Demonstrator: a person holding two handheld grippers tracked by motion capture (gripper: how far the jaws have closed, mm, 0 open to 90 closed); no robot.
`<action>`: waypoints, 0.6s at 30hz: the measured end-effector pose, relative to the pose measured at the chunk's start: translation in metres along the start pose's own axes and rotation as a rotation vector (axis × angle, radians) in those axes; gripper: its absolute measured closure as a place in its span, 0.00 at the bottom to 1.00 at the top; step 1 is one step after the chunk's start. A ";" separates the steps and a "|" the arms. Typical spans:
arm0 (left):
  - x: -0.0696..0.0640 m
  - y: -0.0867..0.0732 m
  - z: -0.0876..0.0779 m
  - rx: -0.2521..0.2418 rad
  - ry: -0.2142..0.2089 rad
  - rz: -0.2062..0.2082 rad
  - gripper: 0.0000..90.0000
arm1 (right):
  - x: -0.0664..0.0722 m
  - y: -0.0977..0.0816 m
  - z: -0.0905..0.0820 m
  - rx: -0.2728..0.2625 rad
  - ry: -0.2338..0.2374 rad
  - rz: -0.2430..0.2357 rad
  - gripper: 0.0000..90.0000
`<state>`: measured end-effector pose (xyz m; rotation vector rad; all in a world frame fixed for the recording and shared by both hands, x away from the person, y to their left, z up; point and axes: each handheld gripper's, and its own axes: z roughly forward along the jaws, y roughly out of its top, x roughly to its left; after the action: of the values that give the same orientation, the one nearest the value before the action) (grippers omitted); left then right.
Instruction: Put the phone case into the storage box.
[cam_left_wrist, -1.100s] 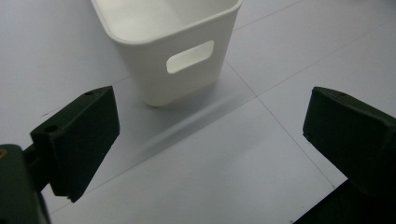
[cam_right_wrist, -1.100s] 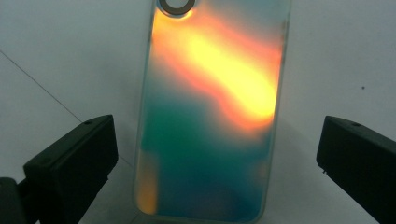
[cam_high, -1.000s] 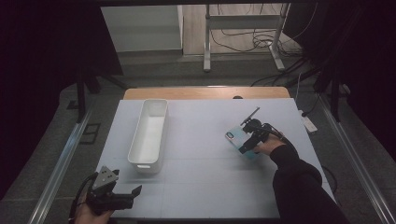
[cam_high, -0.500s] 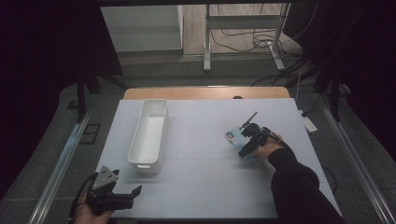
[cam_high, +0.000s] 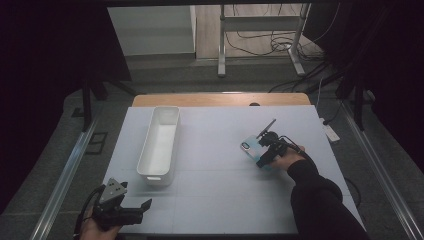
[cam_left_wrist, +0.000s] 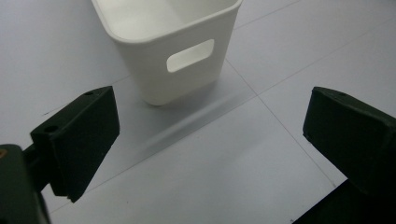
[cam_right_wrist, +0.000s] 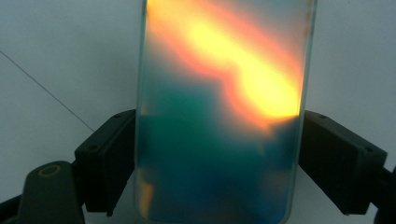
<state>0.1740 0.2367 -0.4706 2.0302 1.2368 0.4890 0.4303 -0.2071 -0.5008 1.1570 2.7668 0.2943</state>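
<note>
— Where do we have the phone (cam_high: 252, 148)?

— On the right half of the white table (cam_high: 215, 150), well apart from the white bin (cam_high: 160, 145). Our right gripper (cam_high: 262, 159) has just been closing, and in the right gripper view its jaws press both long edges of the phone (cam_right_wrist: 219, 116).

— And our left gripper (cam_high: 135, 211)?

— At the near left corner, jaws wide apart on nothing, facing the bin's handle end (cam_left_wrist: 187, 56).

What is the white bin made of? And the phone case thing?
The bin looks like smooth white plastic: thin moulded walls, rounded corners, a cut-out handle slot. The phone case looks like glossy plastic or soft rubbery material, with a clear rim and a printed teal-and-orange picture; which one is hard to tell.
</note>
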 end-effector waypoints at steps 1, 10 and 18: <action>0.000 0.000 0.000 -0.002 -0.002 -0.003 0.05 | 0.000 0.000 0.000 0.000 0.000 0.001 0.19; 0.000 0.000 0.000 -0.001 -0.002 -0.004 0.05 | 0.000 -0.003 -0.001 -0.019 0.007 0.003 0.19; 0.000 0.000 0.000 -0.001 -0.002 -0.003 0.05 | 0.001 -0.008 -0.002 -0.045 0.004 -0.001 0.19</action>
<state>0.1744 0.2368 -0.4707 2.0278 1.2376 0.4857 0.4237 -0.2120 -0.5007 1.1454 2.7496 0.3575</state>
